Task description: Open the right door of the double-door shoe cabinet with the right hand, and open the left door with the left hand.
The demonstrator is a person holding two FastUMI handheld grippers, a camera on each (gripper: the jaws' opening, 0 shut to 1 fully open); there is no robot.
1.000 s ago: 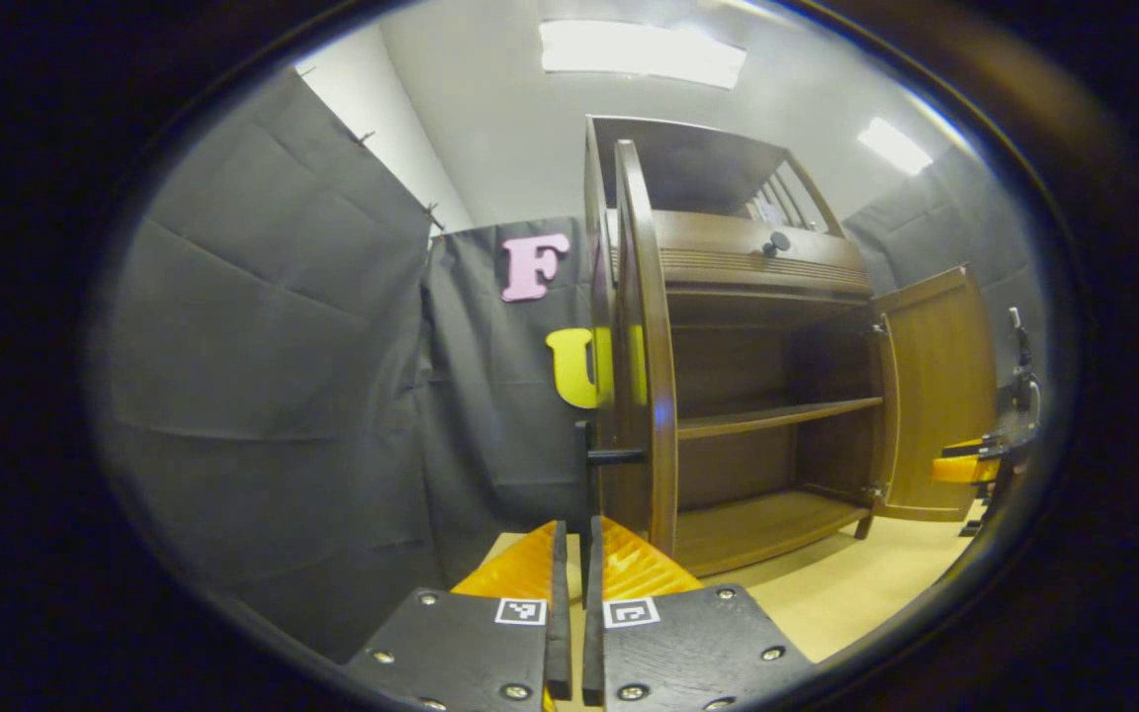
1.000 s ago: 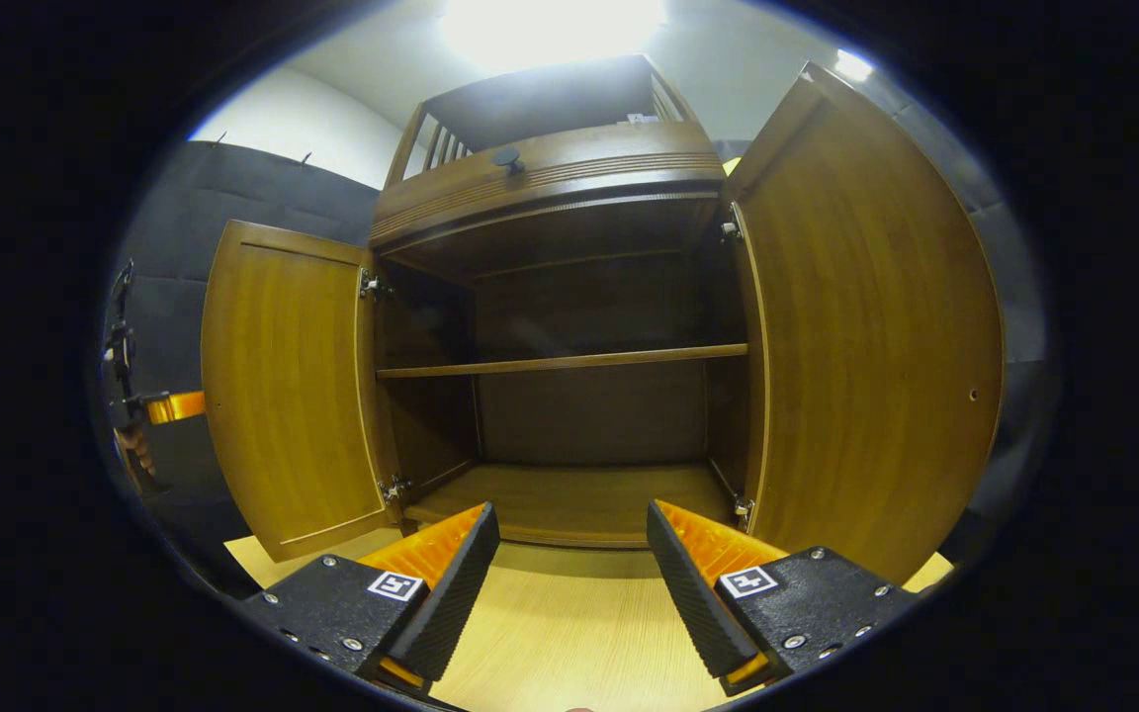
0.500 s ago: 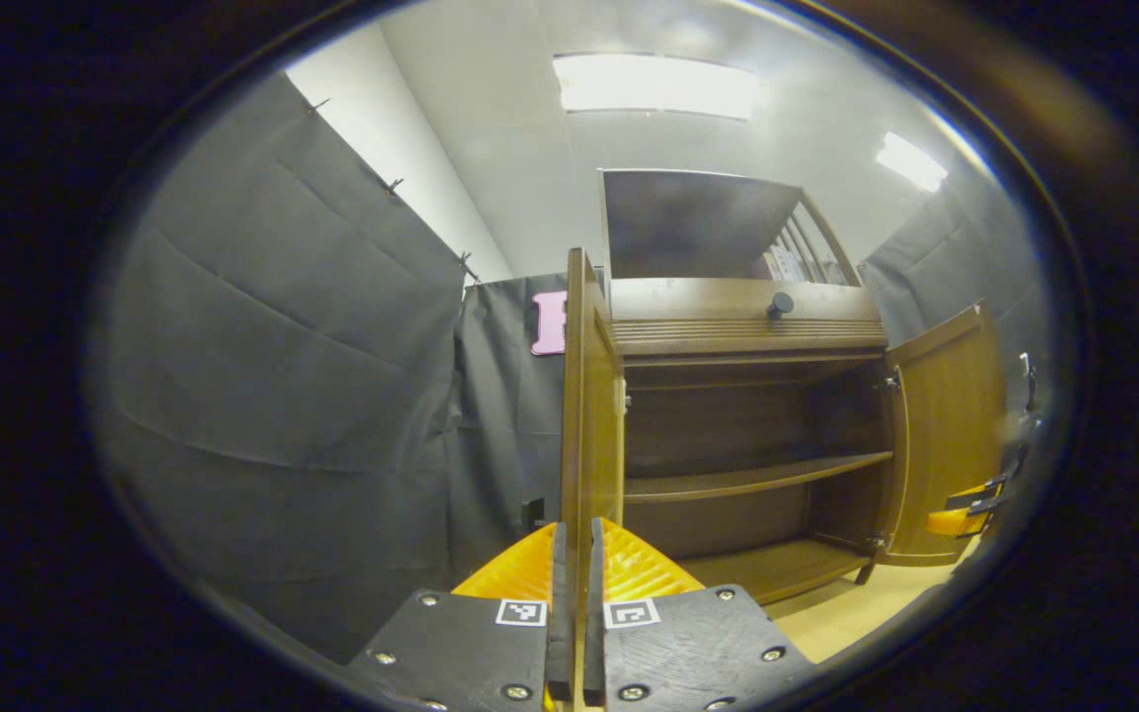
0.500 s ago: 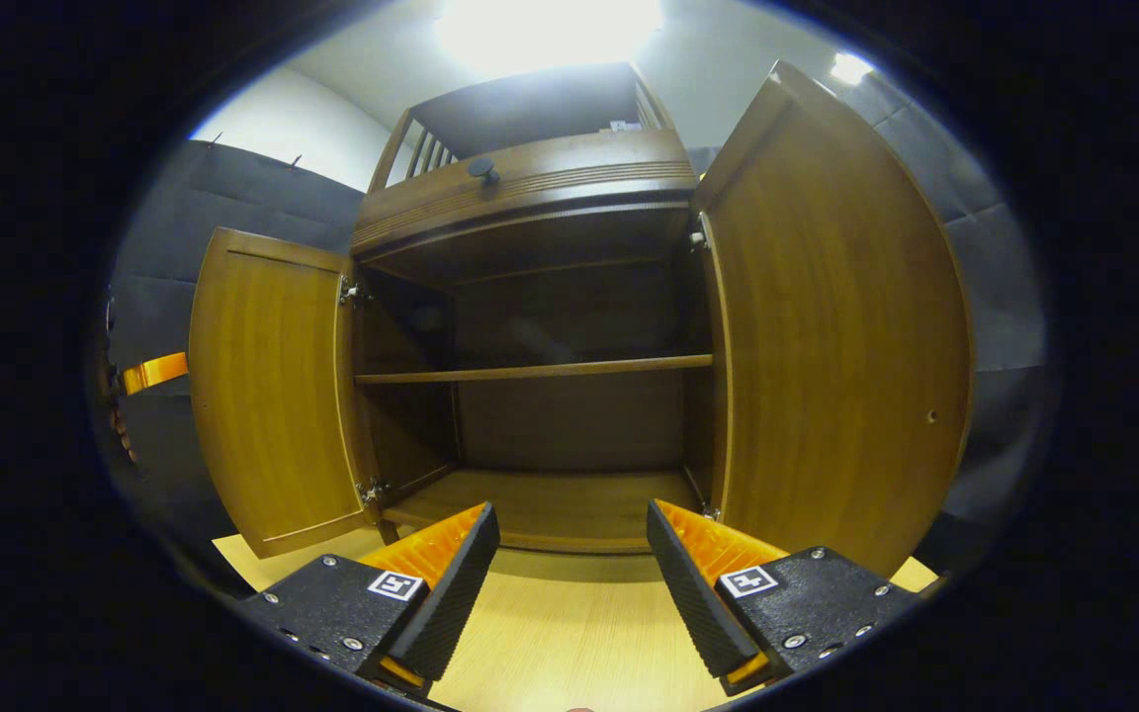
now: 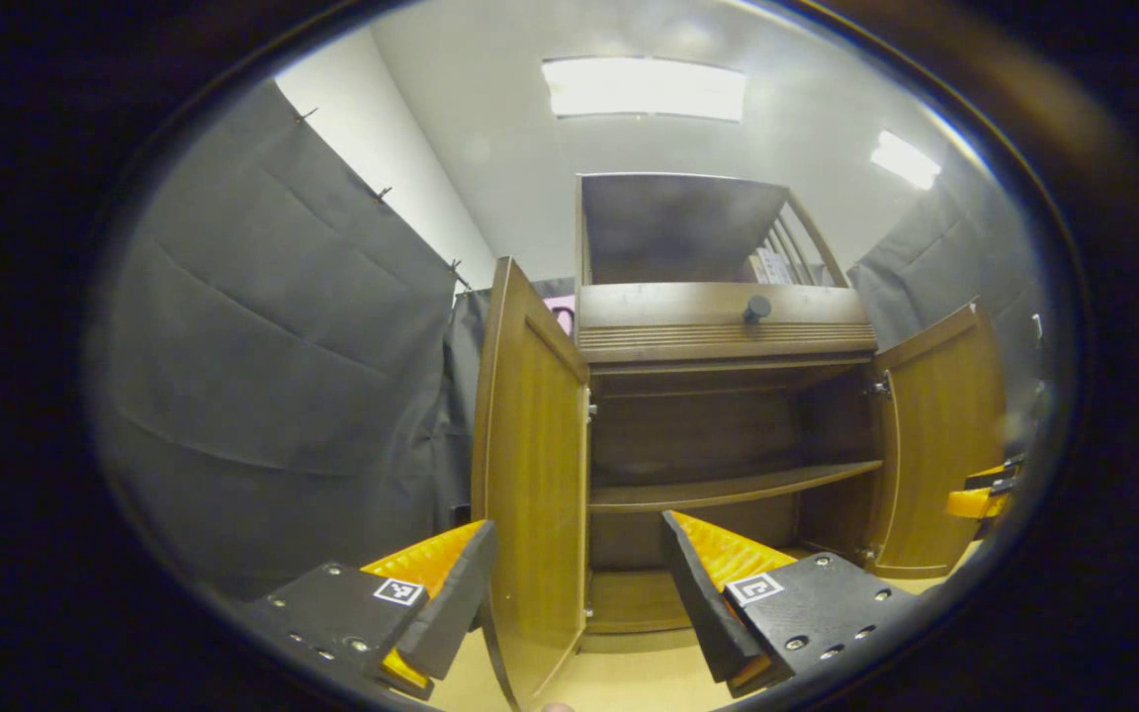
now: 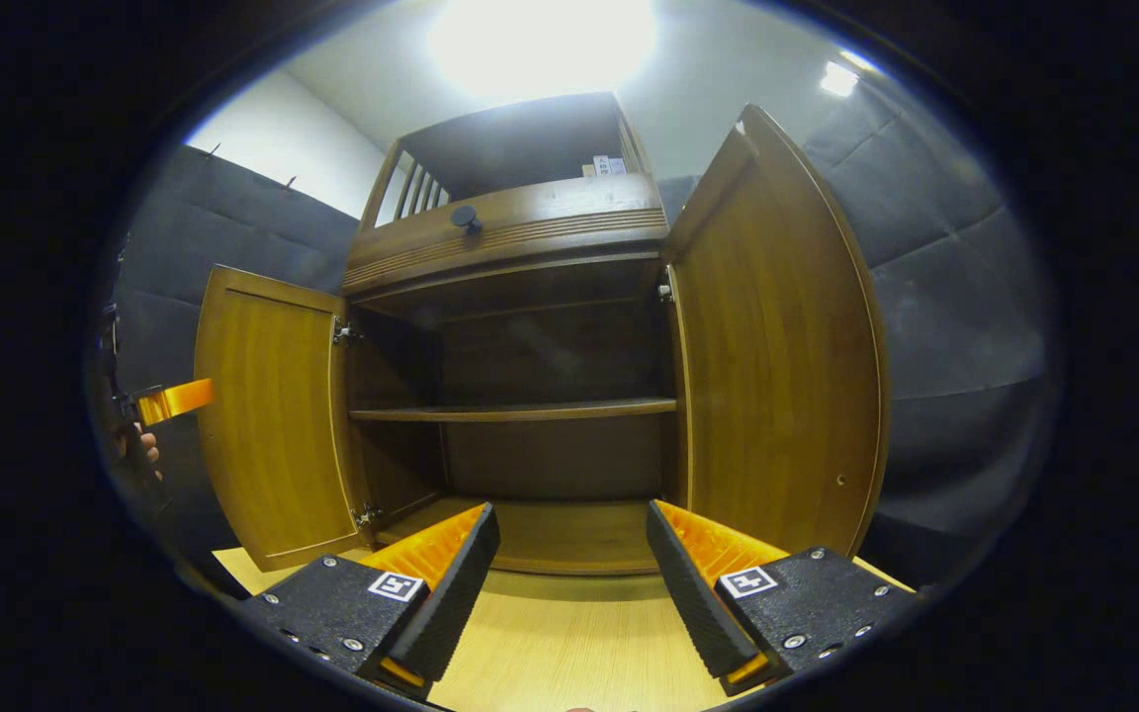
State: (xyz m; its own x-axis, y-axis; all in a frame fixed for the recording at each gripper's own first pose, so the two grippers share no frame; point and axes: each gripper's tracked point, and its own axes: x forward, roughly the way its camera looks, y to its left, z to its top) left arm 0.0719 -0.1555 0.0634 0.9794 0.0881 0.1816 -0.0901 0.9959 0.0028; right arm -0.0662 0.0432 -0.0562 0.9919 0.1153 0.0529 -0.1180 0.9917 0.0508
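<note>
Both doors of the cabinet (image 6: 520, 326) are seen swung wide, so the opening step is judged done on each side. Relative to the cabinet, the right door (image 6: 777, 366) stands out from the right edge of the carcass, and the left door (image 6: 273, 425) stands out from the left edge; the shelf (image 6: 515, 410) inside is bare. In the left gripper view the left door (image 5: 530, 494) is seen nearly edge-on, close in front of the camera, with the right door (image 5: 935, 435) at the far side of the cabinet.

The right gripper (image 6: 572, 578) is held spread in front of the cabinet's base, over the floor (image 6: 550, 663), with nothing between its fingers. The left gripper (image 5: 574, 583) is likewise spread, its fingers standing either side of the left door's lower edge without visibly pressing on it; whether a finger touches the wood cannot be told. It also appears beside the left door, away from the cabinet (image 6: 169, 400).

What remains is judged to be only a withdrawal: each gripper drawn back from the cabinet without the doors being nudged shut.
</note>
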